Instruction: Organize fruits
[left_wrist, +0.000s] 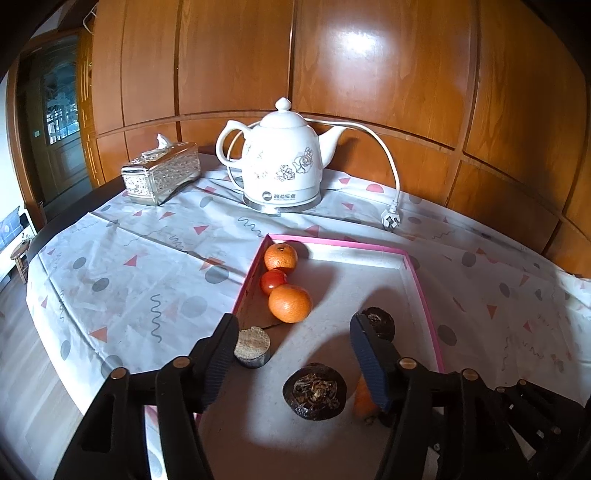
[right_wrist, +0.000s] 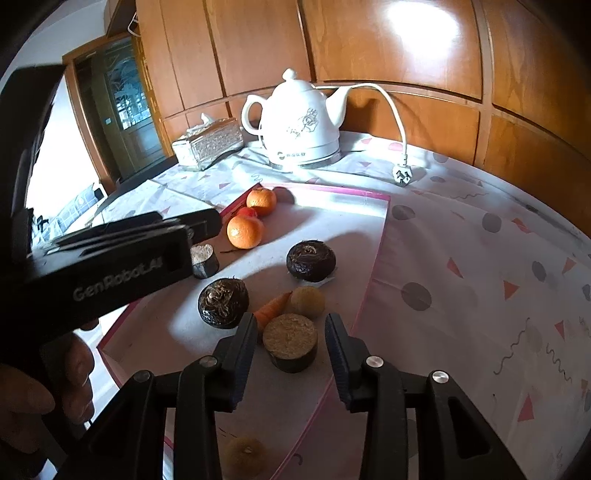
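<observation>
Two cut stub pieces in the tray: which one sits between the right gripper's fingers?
The stub beside the carrot. It lies between the open right gripper; the other stub sits by the left gripper.

— What sits low in the frame?
— The right gripper (right_wrist: 291, 354), jaws apart around a dark cut cylinder (right_wrist: 290, 342), not pressing it.
— And at left?
— The left gripper (right_wrist: 110, 254), held by a hand (right_wrist: 55, 387).
— Farther up?
— Two oranges (right_wrist: 245, 231) in the pink-edged tray (right_wrist: 373, 266); a white kettle (right_wrist: 303, 125) at upper centre.
</observation>
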